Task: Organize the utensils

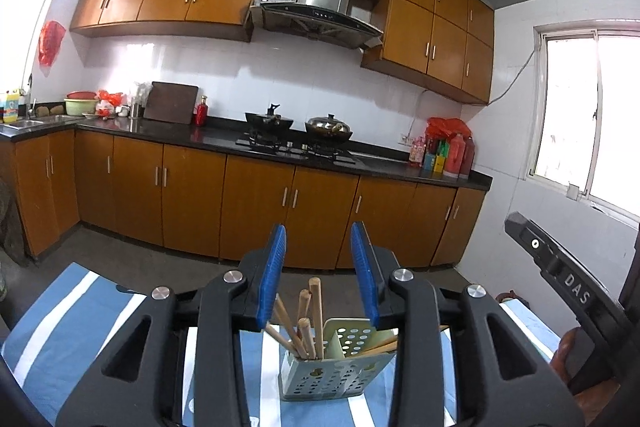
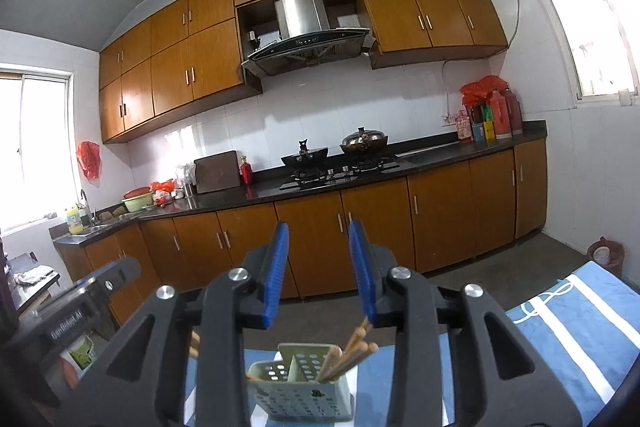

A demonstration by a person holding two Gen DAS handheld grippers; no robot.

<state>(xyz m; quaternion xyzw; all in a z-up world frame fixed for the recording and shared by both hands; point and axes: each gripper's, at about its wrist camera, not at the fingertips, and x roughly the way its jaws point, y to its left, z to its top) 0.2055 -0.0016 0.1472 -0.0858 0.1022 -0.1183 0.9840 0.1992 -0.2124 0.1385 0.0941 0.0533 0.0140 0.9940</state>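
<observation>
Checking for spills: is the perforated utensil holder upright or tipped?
Upright: the utensil holder stands on the striped cloth, open top up, chopsticks poking out.

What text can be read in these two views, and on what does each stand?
"DAS": on the right tool's black body, seen from the left wrist view.
"GenRobot.AI": on the left tool's black body, seen from the right wrist view; slightly blurred.
Labels on the counter bottles and the sink bottle: too small to read.
</observation>
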